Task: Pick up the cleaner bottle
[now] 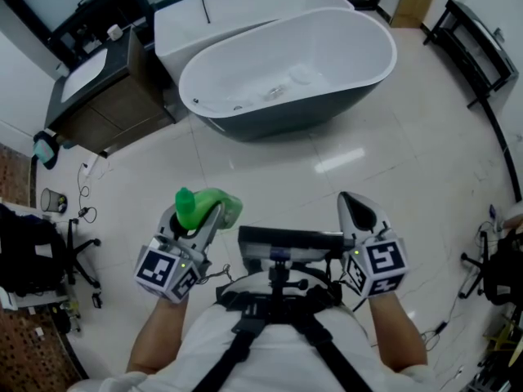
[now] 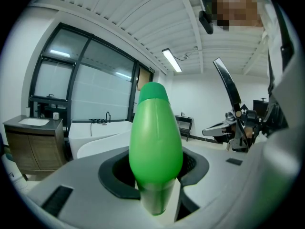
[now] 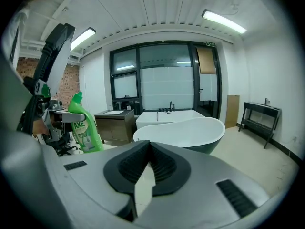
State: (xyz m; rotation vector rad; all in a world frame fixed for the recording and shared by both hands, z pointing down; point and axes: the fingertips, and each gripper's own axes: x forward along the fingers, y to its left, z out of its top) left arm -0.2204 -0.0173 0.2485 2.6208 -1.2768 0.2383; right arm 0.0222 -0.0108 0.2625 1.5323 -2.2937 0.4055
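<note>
Pale glossy floor tiles (image 1: 368,162) fill the middle of a bathroom showroom. A white freestanding bathtub (image 1: 286,64) with a dark outer shell sits at the far side. To its far left stands a wooden vanity (image 1: 106,96) with a white basin on top. A black-framed stand (image 1: 474,47) lines the far right wall, and a black office chair (image 1: 33,251) stands at the near left edge.

The person holds both grippers up in front of the chest, well above the floor. The left gripper (image 1: 198,219) is clamped on the cleaner bottle (image 1: 221,204), a bright green bottle with a darker green cap. In the left gripper view the bottle's rounded body stands upright between the two jaws, whose dark pads press on its lower part. In the right gripper view the same bottle shows at the left, upright with its angled neck on top and a white label with green print facing the camera. It is off every surface, held in the air to the near left of the bathtub.

The right gripper (image 1: 351,202) is at the near right, well apart from the bottle and pointing towards the bathtub. Its jaws are pressed together with nothing between them.
</note>
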